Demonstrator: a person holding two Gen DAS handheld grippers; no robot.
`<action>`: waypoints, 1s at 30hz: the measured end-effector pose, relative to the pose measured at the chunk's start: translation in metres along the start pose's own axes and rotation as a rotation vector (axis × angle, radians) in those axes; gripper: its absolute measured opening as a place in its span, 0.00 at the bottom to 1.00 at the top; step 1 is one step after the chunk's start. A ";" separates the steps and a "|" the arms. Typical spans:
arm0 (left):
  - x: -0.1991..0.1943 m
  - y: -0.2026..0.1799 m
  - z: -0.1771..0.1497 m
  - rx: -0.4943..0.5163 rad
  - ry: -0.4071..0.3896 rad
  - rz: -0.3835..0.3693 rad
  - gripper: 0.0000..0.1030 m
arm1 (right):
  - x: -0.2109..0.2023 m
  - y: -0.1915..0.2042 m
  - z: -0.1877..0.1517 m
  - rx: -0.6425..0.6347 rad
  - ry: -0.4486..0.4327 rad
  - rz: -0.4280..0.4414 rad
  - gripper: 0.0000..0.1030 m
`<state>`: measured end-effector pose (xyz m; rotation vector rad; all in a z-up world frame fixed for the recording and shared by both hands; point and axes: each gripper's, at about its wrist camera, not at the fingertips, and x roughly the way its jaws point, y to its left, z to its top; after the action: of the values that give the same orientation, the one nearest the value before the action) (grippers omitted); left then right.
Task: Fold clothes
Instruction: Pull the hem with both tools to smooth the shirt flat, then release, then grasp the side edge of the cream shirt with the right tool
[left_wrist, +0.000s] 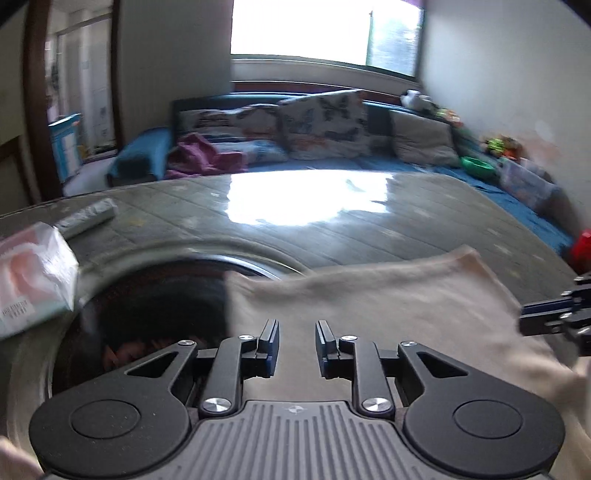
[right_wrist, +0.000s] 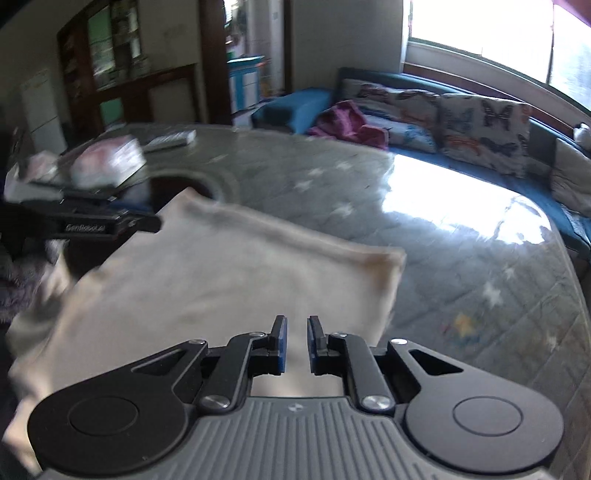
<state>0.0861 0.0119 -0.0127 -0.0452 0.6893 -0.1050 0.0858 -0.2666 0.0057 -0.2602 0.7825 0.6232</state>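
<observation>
While a beige garment (left_wrist: 388, 306) lies spread on the glass-topped table (left_wrist: 295, 221), the left hand-held gripper (left_wrist: 295, 341) hovers over its near edge, jaws slightly apart, pinching nothing. Further right, the right hand-held gripper (right_wrist: 296, 341) hangs likewise, narrowly parted and empty. Motion blur smears the cloth's folds; its near part is hidden behind both tools.

Both wrist views look steeply down, close over one beige cloth (left_wrist: 388, 306) on the table (left_wrist: 295, 229).
</observation>
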 end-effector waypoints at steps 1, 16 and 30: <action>-0.007 -0.005 -0.007 0.002 0.001 -0.019 0.23 | -0.005 0.005 -0.007 -0.007 0.003 0.004 0.11; -0.061 -0.008 -0.072 -0.070 0.004 -0.004 0.23 | -0.035 0.015 -0.053 0.018 0.013 -0.048 0.14; -0.072 -0.021 -0.087 0.050 -0.026 0.040 0.28 | -0.066 0.069 -0.091 -0.099 0.051 0.059 0.23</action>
<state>-0.0258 -0.0012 -0.0327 0.0155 0.6609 -0.0827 -0.0444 -0.2798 -0.0084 -0.3461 0.8114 0.7143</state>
